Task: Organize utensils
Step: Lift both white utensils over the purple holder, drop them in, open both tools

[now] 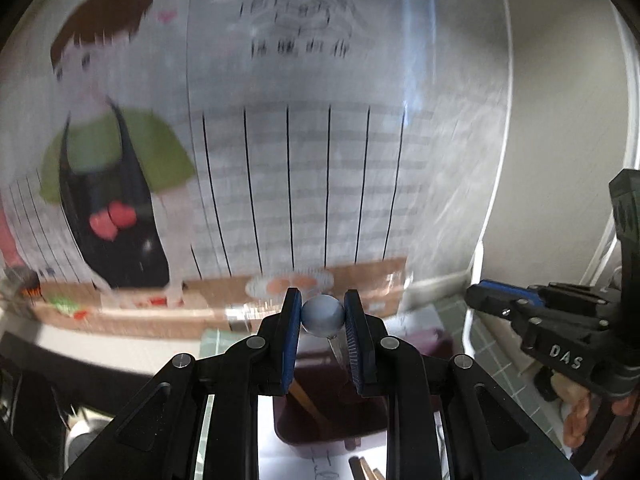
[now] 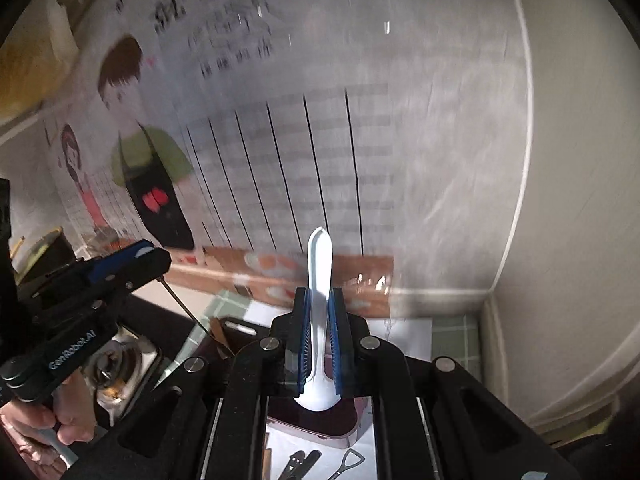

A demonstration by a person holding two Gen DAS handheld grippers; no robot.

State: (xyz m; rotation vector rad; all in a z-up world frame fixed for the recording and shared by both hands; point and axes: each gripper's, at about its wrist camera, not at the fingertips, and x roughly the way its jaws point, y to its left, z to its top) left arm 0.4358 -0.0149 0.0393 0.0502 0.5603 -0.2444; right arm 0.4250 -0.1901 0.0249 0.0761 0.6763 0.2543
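White spoon (image 2: pixel 320 280) between right gripper (image 2: pixel 319 336) pads (upright)

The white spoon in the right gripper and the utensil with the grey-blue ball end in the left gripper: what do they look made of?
The white spoon looks like moulded plastic: uniformly white, opaque, smooth, softly glossy. It could be melamine. The grey-blue ball end looks matte, probably plastic or silicone, without sharp highlights. Its thin shaft seems metal: dark, slim, slightly shiny. Motion blur leaves both uncertain.
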